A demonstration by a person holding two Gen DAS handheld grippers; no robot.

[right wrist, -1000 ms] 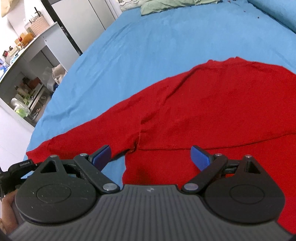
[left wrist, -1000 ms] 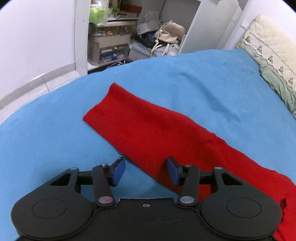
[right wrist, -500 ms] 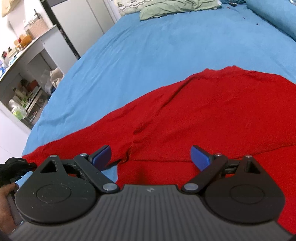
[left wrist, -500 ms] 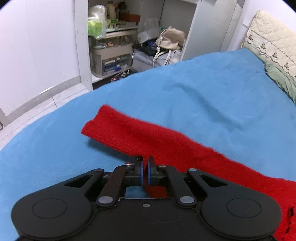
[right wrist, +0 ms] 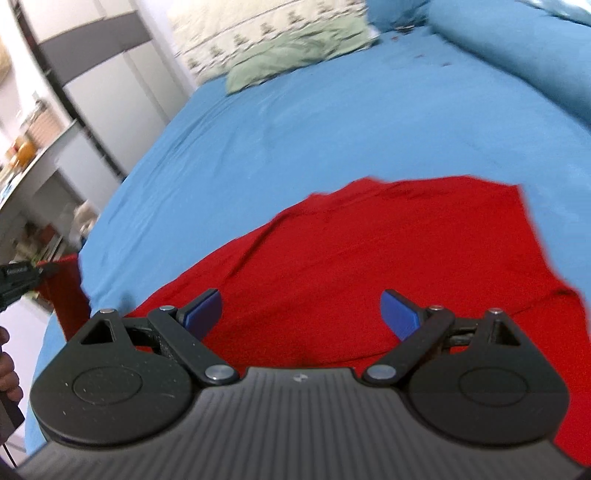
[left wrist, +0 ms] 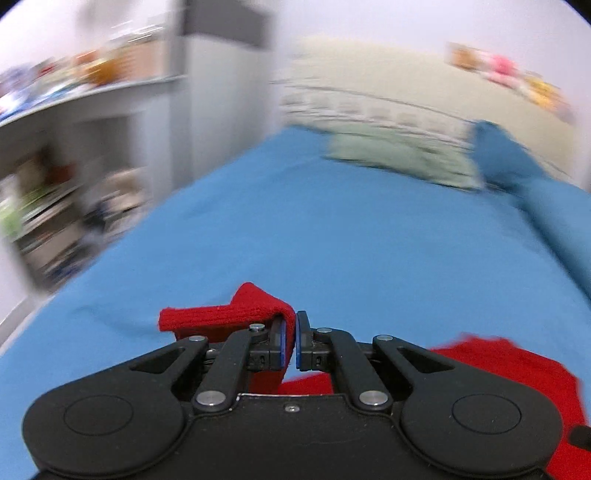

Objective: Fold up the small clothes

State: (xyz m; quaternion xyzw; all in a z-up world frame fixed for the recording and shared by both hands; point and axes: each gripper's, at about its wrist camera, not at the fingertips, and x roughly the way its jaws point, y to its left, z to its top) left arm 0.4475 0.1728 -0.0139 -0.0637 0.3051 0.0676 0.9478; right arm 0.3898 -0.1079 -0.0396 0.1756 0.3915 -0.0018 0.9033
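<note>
A red knit sweater (right wrist: pixel 388 258) lies spread on the blue bed sheet (right wrist: pixel 314 122). My left gripper (left wrist: pixel 290 341) is shut on the sweater's sleeve (left wrist: pixel 229 314) and holds it lifted off the bed; the cuff droops to the left of the fingers. The sweater body (left wrist: pixel 509 373) shows low at the right in the left wrist view. The lifted sleeve (right wrist: pixel 66 291) and the left gripper (right wrist: pixel 18 280) show at the left edge of the right wrist view. My right gripper (right wrist: pixel 301 314) is open and empty, just above the sweater body.
A green pillow (left wrist: pixel 399 155) and a blue bolster (left wrist: pixel 554 210) lie at the head of the bed. A patterned cream headboard cushion (right wrist: pixel 258 29) stands behind them. Cluttered shelves (left wrist: pixel 55 206) and a white wardrobe (right wrist: pixel 99 88) stand along the bed's left side.
My left gripper closed on the sleeve, lifted it off the bed and swung toward the head of the bed. The right gripper stayed open and tilted up slightly.
</note>
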